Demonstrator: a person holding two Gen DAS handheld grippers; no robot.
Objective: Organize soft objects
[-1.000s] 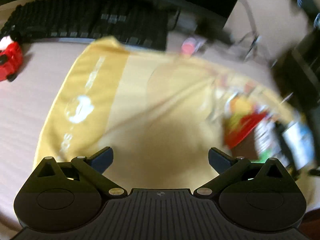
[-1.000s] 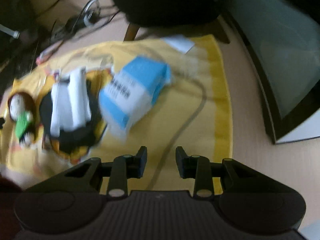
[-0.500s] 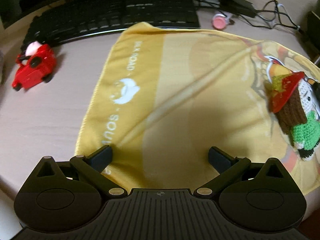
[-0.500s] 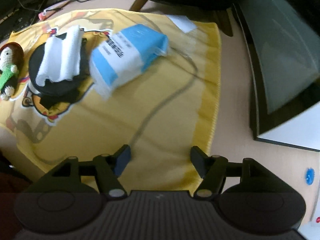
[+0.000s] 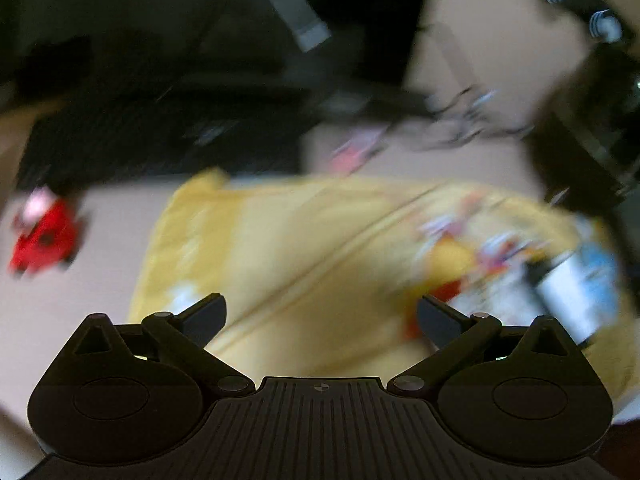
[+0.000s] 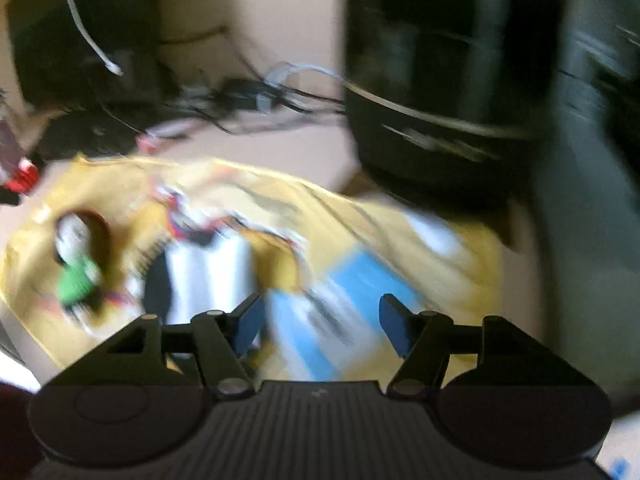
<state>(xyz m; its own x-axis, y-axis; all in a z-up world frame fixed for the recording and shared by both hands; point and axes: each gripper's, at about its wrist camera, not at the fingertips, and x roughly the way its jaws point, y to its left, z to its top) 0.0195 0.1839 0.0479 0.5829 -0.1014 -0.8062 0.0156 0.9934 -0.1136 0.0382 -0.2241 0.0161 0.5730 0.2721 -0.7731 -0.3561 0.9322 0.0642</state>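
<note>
In the left wrist view, which is heavily blurred, the left gripper (image 5: 322, 320) is seen with its jaws spread wide and nothing between them. A yellow cloth (image 5: 304, 248) is spread on the desk beyond and below the fingertips. At the right end of the cloth a blue-and-white tissue pack (image 5: 580, 288) can be made out, well to the right of the right fingertip, with a smear of red and white beside it that cannot be identified. A red toy car (image 5: 44, 236) lies on the bare desk far to the left, off the cloth. A dark keyboard (image 5: 160, 136) lies beyond the cloth's far edge.

In the right wrist view, equally blurred, the right gripper (image 6: 320, 322) is shown with jaws that have just been opening; they stand apart and nothing is gripped. The tissue pack (image 6: 352, 296) lies on the cloth (image 6: 460, 280) just beyond the gap between the fingertips. A crocheted doll (image 6: 80, 256) in brown and green lies on the cloth to the left, and something white over black (image 6: 208, 276) lies between doll and pack.
</note>
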